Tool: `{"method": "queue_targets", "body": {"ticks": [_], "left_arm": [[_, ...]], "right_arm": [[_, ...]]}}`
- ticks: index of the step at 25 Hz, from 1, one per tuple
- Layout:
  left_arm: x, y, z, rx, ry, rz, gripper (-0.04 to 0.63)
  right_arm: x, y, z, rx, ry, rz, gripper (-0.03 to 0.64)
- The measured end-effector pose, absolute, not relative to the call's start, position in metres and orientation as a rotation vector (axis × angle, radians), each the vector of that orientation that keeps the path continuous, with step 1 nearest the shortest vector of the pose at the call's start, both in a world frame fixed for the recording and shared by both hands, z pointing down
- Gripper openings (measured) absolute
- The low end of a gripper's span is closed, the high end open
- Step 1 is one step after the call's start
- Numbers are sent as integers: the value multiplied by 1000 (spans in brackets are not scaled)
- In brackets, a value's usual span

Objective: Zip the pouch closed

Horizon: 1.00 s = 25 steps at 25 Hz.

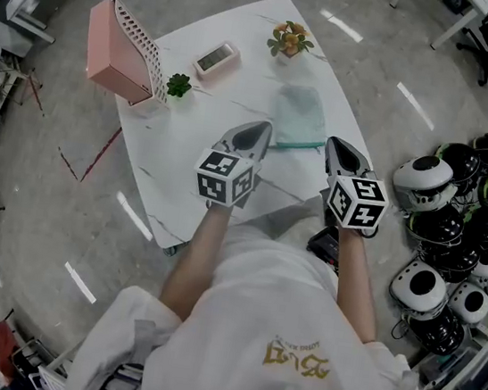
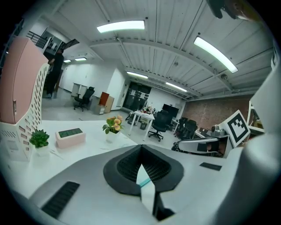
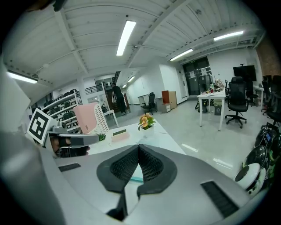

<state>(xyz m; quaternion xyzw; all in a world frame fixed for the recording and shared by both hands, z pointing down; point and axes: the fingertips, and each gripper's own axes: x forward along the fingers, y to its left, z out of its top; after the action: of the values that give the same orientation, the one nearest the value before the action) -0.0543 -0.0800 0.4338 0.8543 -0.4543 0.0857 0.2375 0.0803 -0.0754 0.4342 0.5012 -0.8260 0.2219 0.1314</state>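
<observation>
Pouch [image 1: 300,116] lay on bench [image 1: 232,89] just ahead, between both tips | left hand-held gripper [image 1: 264,129] jaws together, empty | right hand-held gripper [image 1: 333,145] likewise

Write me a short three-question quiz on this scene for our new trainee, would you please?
1. True or false: the left gripper and the right gripper both have their jaws shut.
2. Which stands nearest the pink organizer? A) the flowers B) the small green plant C) the pink clock
3. What colour is the pouch, and where does it lie?
Key: 1 true; 2 B; 3 pale teal, flat on the white table, just ahead of both grippers.
</observation>
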Motion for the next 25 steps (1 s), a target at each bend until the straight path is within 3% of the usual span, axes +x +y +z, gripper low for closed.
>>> {"method": "queue_targets", "body": {"ticks": [25], "left_arm": [[-46,-76,446,2312,-1228,266,17]], "right_arm": [[91,-71,444,1455,-2373,666,12]]}}
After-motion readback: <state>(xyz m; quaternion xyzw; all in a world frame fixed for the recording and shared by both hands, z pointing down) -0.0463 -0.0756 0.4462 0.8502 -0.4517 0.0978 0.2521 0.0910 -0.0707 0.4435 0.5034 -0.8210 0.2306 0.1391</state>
